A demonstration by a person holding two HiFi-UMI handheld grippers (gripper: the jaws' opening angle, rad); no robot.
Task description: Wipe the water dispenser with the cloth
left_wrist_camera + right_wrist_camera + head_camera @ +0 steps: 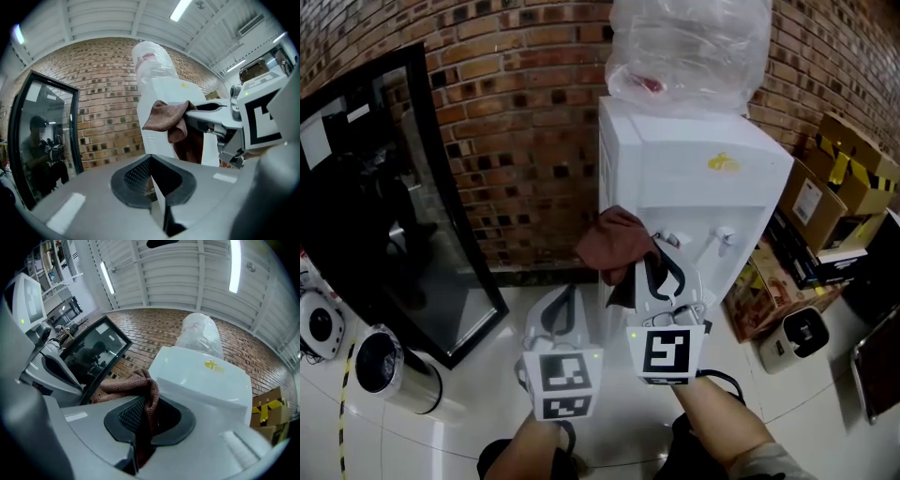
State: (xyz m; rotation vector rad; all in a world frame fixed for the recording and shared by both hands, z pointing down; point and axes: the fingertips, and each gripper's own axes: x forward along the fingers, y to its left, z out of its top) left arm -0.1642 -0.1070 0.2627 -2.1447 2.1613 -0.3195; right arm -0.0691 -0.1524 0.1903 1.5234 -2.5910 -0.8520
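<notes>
Reddish-brown cloth (617,246) pinched in my right gripper (661,274), jaws nearly together on bunched fold, so loose end hangs free for wiping. Cloth at front of white water dispenser (694,159), beside taps; contact unclear. My left gripper (562,314) closed, empty, held lower, out of wiping path.

Wall: dark red brick (525,141).
Floor: pale glossy tiles (450,441).
Left: black-framed glass panel (384,187) against the wall.
Right: stacked cardboard boxes (853,169).
Ceiling: white ribbed panels (187,282), strip lights (234,266).

fuzzy cloth (619,246); glossy plastic dispenser (694,169)
</notes>
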